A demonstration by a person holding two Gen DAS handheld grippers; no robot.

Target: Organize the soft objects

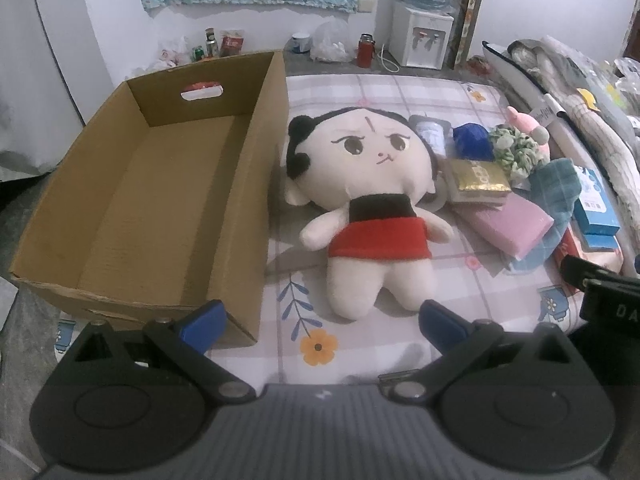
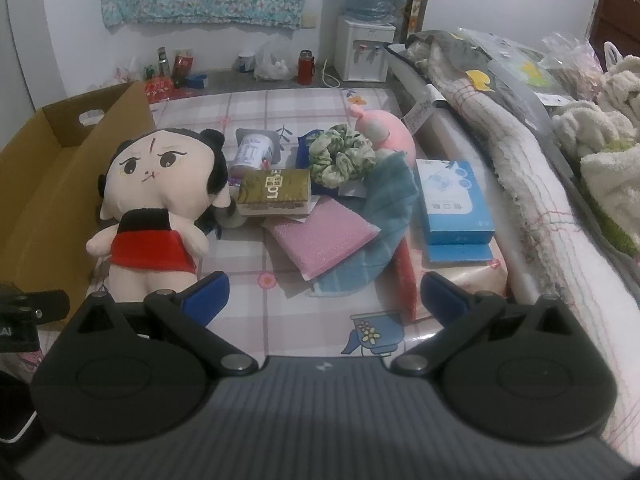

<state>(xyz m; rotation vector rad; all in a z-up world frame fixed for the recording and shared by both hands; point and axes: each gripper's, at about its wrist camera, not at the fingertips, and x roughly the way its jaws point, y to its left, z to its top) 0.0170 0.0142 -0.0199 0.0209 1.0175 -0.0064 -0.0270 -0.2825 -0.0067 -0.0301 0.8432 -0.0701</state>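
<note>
Holding both grippers with jaws spread wide and empty, we see the plush doll [image 1: 368,208] lying face-up on the bed sheet [image 1: 360,344], just beside the cardboard box [image 1: 256,208], ahead of the left gripper [image 1: 322,320]; the right gripper [image 2: 324,296] faces the pink sponge [image 2: 324,236] and blue towel [image 2: 390,204].

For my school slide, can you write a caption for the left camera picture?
Open left tongs hover near a plush doll lying beside an empty cardboard box.
</note>
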